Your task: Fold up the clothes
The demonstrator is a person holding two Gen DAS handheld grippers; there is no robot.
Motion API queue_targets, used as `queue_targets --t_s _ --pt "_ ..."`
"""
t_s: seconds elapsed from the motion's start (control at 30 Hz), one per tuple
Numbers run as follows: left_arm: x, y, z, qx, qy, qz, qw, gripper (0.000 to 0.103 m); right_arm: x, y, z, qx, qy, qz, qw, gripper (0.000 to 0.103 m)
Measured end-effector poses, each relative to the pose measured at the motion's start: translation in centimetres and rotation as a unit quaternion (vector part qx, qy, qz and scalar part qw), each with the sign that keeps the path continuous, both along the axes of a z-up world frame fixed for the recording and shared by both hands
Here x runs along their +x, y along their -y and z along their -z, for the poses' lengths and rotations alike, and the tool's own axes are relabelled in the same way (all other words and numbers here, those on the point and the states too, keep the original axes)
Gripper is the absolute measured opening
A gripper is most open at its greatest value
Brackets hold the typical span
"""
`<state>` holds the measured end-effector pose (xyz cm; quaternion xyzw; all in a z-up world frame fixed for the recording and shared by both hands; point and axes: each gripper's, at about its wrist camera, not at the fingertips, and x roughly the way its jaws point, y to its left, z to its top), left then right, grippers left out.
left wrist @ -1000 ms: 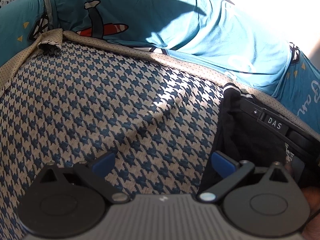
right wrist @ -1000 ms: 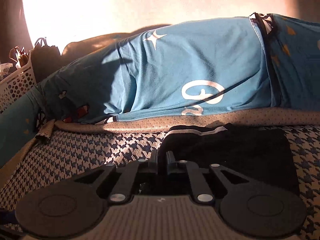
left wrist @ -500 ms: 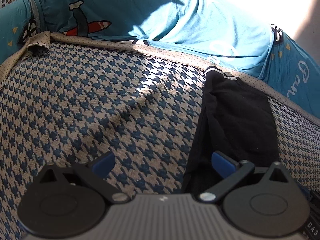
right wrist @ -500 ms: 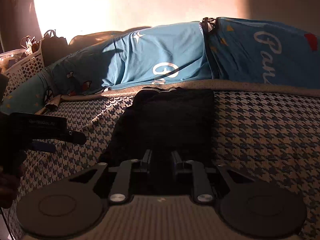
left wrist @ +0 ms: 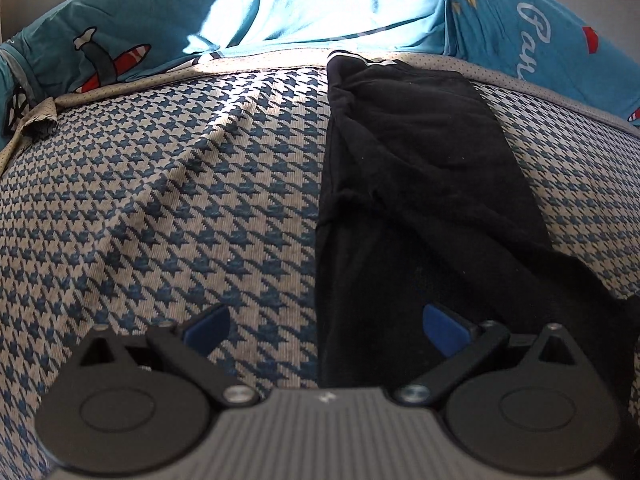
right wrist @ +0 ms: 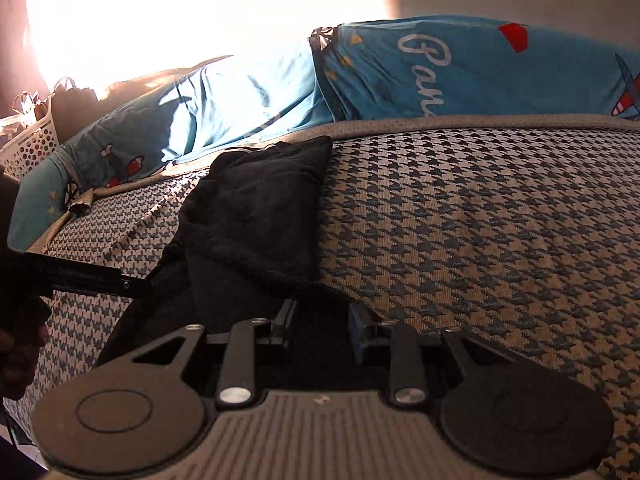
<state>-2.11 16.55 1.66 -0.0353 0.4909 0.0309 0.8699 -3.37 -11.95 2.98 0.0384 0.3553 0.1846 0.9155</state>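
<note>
A black garment [left wrist: 420, 168] lies as a long folded strip on the houndstooth blanket [left wrist: 180, 200], running from the pillows toward me. My left gripper [left wrist: 326, 326] is open wide just above its near end. The strip's left edge passes between the blue pads [left wrist: 444, 326], and the right one hangs over the cloth. In the right wrist view the black garment [right wrist: 260, 216] reaches under my right gripper [right wrist: 322, 322]. Its jaws are opening, with a gap between the fingertips [right wrist: 360, 328] and black cloth lying loose below them. The left gripper [right wrist: 80, 276] and a hand show at the left edge.
Teal pillows [right wrist: 460, 68] printed with planes and white lettering line the far side of the blanket [right wrist: 480, 220]. A white perforated basket [right wrist: 28, 140] and a dark bag stand at the far left by a sunlit wall. The teal pillows [left wrist: 280, 12] also fill the top of the left wrist view.
My right gripper drew back along the bed from the pillows and its jaws parted from shut. The left gripper slid right until the black strip lay between its fingers.
</note>
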Motion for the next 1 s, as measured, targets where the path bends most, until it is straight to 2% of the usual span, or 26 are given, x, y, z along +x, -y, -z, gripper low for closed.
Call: queue_targets --t_s 0.2,0.43,0.6,0.7,0.87,1.0 --pt "-2.6 1.3 0.6 0.013 -0.008 0.019 0.9997 0.103 -2.3 2.1 0.2 -0.028 0.0 0.031 0.999 0.036" --pt "-4.7 1.0 1.5 0.019 -0.025 -0.005 0.9995 0.103 -2.7 3.4 1.7 -0.057 -0.016 0.058 0.997 0.036" --pt "-6.0 0.8 1.8 0.028 -0.021 -0.02 0.9992 0.103 -2.2 4.8 2.8 -0.022 -0.037 0.085 0.995 0.036" --pt "-7.1 0.8 1.8 0.03 -0.019 -0.031 0.9989 0.103 -1.9 5.1 3.1 -0.004 -0.027 0.091 0.995 0.037" --pt "-8.4 0.5 1.8 0.03 -0.016 -0.055 0.9979 0.103 -1.3 4.3 3.7 -0.027 0.002 0.081 0.996 0.039" --pt "-9.2 0.2 1.5 0.034 -0.005 -0.077 0.9965 0.103 -1.1 4.2 4.0 -0.027 0.009 0.079 0.996 0.04"
